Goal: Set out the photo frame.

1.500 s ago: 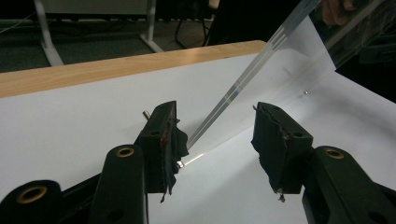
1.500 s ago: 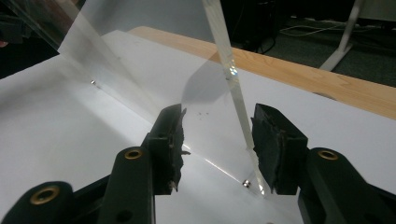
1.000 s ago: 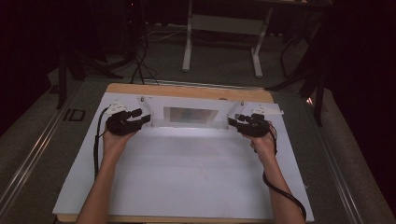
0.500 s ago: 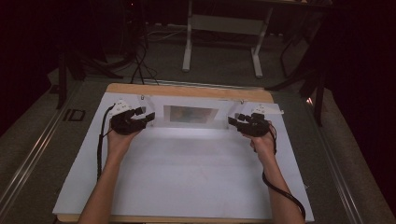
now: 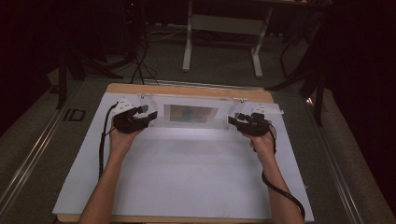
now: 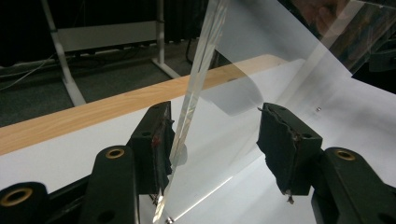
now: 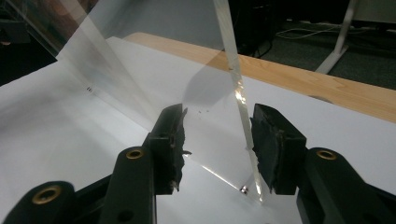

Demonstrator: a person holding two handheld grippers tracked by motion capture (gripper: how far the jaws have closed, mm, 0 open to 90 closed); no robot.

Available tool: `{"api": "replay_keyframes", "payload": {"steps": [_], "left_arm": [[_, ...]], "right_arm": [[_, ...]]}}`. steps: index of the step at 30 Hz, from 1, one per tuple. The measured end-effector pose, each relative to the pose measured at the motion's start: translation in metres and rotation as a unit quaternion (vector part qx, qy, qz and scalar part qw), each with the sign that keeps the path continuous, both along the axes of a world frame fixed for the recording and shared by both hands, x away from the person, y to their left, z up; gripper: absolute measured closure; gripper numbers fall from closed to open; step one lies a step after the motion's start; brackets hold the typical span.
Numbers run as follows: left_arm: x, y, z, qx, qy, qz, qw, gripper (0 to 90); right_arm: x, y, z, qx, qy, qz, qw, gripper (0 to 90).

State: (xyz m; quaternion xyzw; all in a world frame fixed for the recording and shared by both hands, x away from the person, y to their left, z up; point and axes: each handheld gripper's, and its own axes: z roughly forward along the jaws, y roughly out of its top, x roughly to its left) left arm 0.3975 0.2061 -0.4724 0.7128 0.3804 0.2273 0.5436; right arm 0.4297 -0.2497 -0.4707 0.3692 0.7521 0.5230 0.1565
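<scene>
Both jaws spread, nothing clamped: left gripper [image 5: 148,115] and right gripper [image 5: 232,119] straddle the clear acrylic panel [image 5: 191,114] edges. No legible writing.

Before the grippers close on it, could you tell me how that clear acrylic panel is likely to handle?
The clear panel probably stays stiff: its edge looks straight and thick. Its glossy faces may slip between the pads. Standing on edge, it could tip if pushed.

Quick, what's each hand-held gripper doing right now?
Left hand-held gripper: open, jaws astride the clear acrylic panel edge.
Right hand-held gripper: open, astride its other edge.
</scene>
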Motion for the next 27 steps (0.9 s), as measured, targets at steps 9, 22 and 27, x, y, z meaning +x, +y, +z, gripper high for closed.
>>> {"api": "replay_keyframes", "payload": {"steps": [9,22,27], "left_arm": [[0.002,-0.003,0.000,-0.004,-0.001,0.013,0.9999,45.1],[0.005,-0.006,-0.001,-0.008,-0.004,0.029,0.9995,44.3],[0.008,-0.008,0.000,-0.003,-0.002,0.037,0.9993,43.9]], "right_arm": [[0.002,0.002,0.001,-0.010,-0.009,-0.006,0.9999,55.6],[0.003,0.010,0.001,-0.042,-0.031,-0.017,0.9985,55.9],[0.005,0.012,0.001,-0.046,-0.035,-0.024,0.9980,56.0]]}}
